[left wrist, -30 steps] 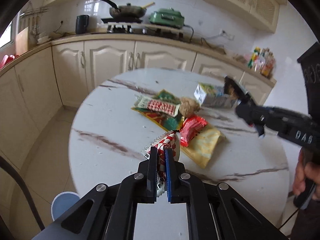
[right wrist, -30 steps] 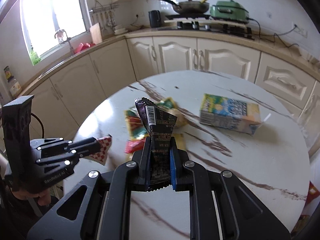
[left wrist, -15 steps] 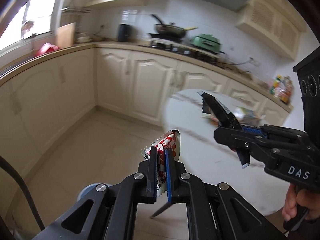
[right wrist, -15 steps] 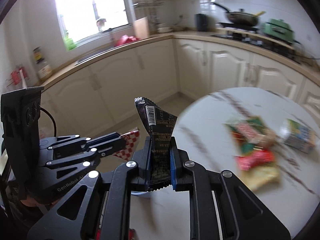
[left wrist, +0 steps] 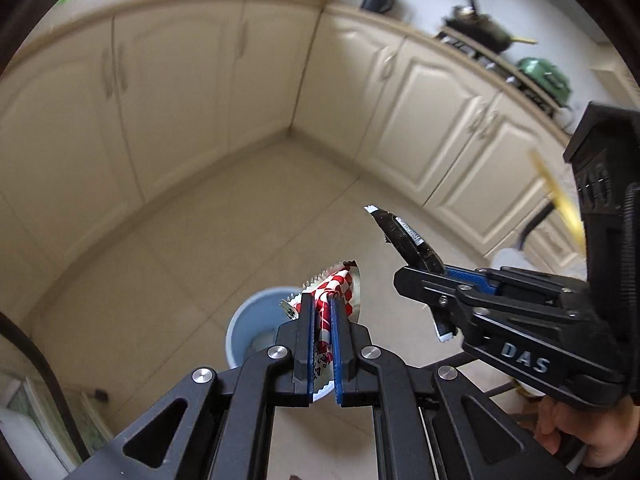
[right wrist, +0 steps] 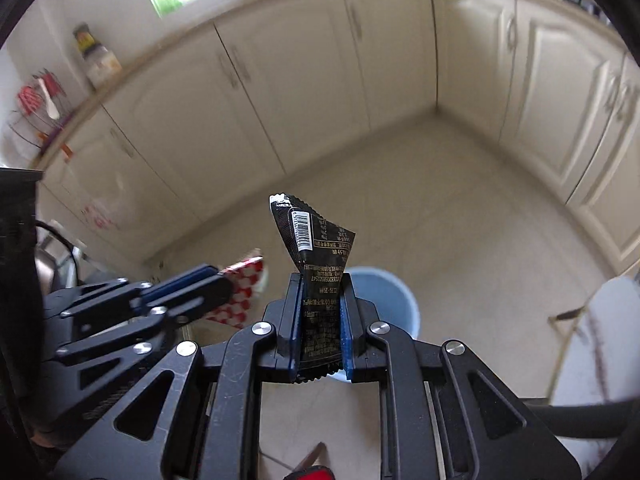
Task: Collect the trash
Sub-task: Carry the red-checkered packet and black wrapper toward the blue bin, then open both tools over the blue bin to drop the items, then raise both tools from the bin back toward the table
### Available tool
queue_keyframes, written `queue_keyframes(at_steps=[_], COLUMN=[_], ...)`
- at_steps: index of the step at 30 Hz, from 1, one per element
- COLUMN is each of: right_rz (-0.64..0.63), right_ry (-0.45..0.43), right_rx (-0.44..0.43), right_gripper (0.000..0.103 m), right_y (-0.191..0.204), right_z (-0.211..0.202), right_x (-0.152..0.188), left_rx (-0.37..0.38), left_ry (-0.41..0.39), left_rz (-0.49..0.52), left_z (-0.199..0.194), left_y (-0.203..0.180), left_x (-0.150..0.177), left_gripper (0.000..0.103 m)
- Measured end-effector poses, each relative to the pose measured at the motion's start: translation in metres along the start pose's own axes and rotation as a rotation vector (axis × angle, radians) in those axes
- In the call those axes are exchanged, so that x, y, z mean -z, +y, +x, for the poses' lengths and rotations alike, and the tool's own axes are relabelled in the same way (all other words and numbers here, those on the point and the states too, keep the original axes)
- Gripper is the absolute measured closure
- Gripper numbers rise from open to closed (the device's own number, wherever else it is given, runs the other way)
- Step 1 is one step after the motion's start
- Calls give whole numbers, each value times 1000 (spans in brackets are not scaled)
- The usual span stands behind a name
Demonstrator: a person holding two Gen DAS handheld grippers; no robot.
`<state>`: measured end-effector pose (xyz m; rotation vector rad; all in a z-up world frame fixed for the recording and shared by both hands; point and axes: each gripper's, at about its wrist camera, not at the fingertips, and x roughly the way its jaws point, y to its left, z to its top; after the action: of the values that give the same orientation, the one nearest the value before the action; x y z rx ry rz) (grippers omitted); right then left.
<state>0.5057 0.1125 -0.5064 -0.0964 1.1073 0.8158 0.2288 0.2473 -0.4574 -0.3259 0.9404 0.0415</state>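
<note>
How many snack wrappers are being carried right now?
2. A red-and-white checked wrapper is pinched in the left gripper, and a black wrapper is pinched in the right gripper. Both hang above the blue bin. More may lie out of view.

the pale tiled floor is carrying a light blue bin that is standing upright and well apart from the cream cabinets; something pale, perhaps trash, is lying inside the bin, though blur is hiding it.
</note>
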Motion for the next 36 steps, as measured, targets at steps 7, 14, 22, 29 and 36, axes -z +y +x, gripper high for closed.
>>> queue_keyframes(at_steps=[7, 14, 22, 29, 36], right_rz=[68, 137, 169, 170, 131], right_ry=[170, 226, 190, 120, 1], right_rx=[-12, -7, 38, 44, 36], right_gripper=[73, 54, 51, 47, 42], right_y=[-30, -66, -76, -66, -37], right_z=[105, 146, 133, 89, 21], right_x=[3, 10, 17, 4, -3], left_rx=[-22, -11, -11, -51, -154], left_ry=[121, 200, 236, 191, 3], left_rz=[-27, -51, -49, -67, -78], left_z=[57, 104, 137, 128, 31], left_y=[36, 42, 37, 25, 9], left_x=[-1, -12, -32, -49, -58], left_gripper=[100, 100, 97, 95, 57])
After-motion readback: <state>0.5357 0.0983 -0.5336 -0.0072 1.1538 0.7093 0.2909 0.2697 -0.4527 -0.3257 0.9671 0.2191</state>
